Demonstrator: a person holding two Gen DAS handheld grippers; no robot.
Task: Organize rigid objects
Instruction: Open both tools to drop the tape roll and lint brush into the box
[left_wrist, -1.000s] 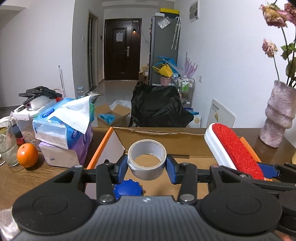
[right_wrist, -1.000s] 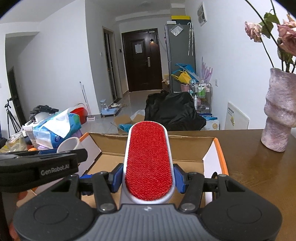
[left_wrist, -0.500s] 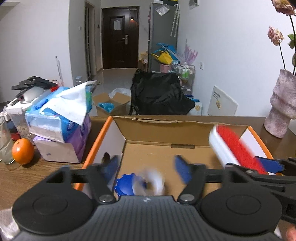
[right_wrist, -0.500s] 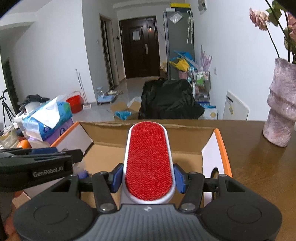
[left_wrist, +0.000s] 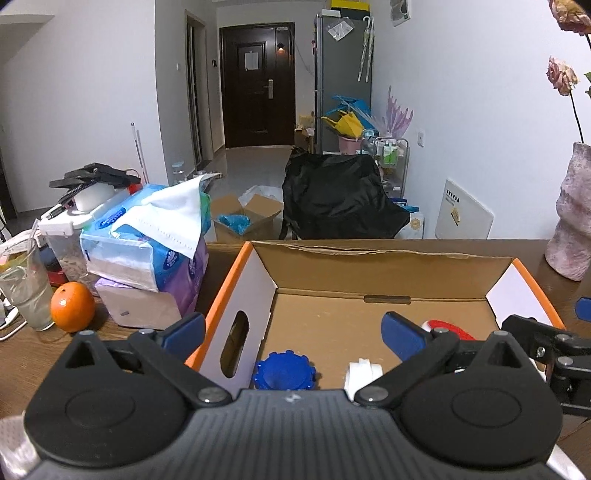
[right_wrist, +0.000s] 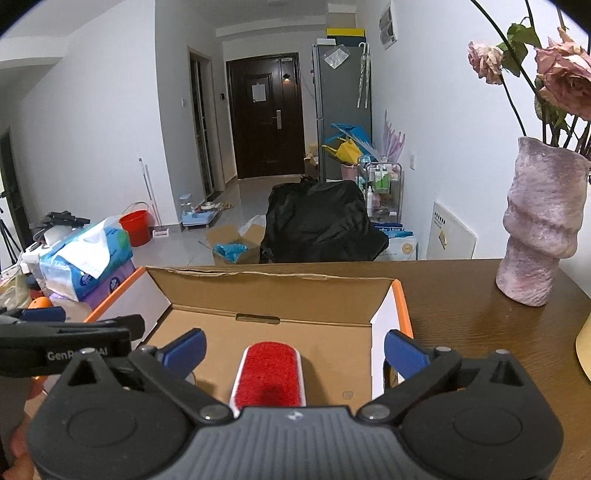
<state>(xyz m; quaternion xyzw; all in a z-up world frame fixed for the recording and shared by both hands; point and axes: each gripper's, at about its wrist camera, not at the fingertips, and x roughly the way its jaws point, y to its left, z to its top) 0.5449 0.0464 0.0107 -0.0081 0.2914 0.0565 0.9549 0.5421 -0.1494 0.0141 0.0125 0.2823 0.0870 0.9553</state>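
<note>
Left hand-held gripper (left_wrist: 291, 332): jaws opening, spread wide, nothing between the pads, released. It hangs over the near left part of the box (left_wrist: 388, 266). Right hand-held gripper (right_wrist: 293, 347): jaws opening too, wide apart, released. The brush (right_wrist: 269, 373) lies below, between the jaws, but the pads are clear of it.

Brush: long oval, red bristly face up, white rim, lying flat on the box floor, long axis pointing away from the right camera. In the left wrist view only a red and white sliver shows behind that gripper's right finger. Near end is hidden under the right gripper body.

Also in the box: blue cap (left_wrist: 284, 374), toothed edge, flat on the floor near the left wall; a white piece (left_wrist: 364, 371) just right of it, mostly hidden, cannot tell what it is.

Box: open cardboard, orange edges, white side flaps with a hand slot, sits on the desk (right_wrist: 461, 295).

Step looks like the drop-off into the box. To do it well: lift both grippers straight up with the jaws wide so no pad clips the brush or the box wall, and keep the two grippers apart, they sit near each other over the box.

Outside: tissue packs (left_wrist: 147, 236), orange (left_wrist: 72, 312) and glass (left_wrist: 26, 291) left of the box; vase (right_wrist: 541, 225) on the right, well apart.
</note>
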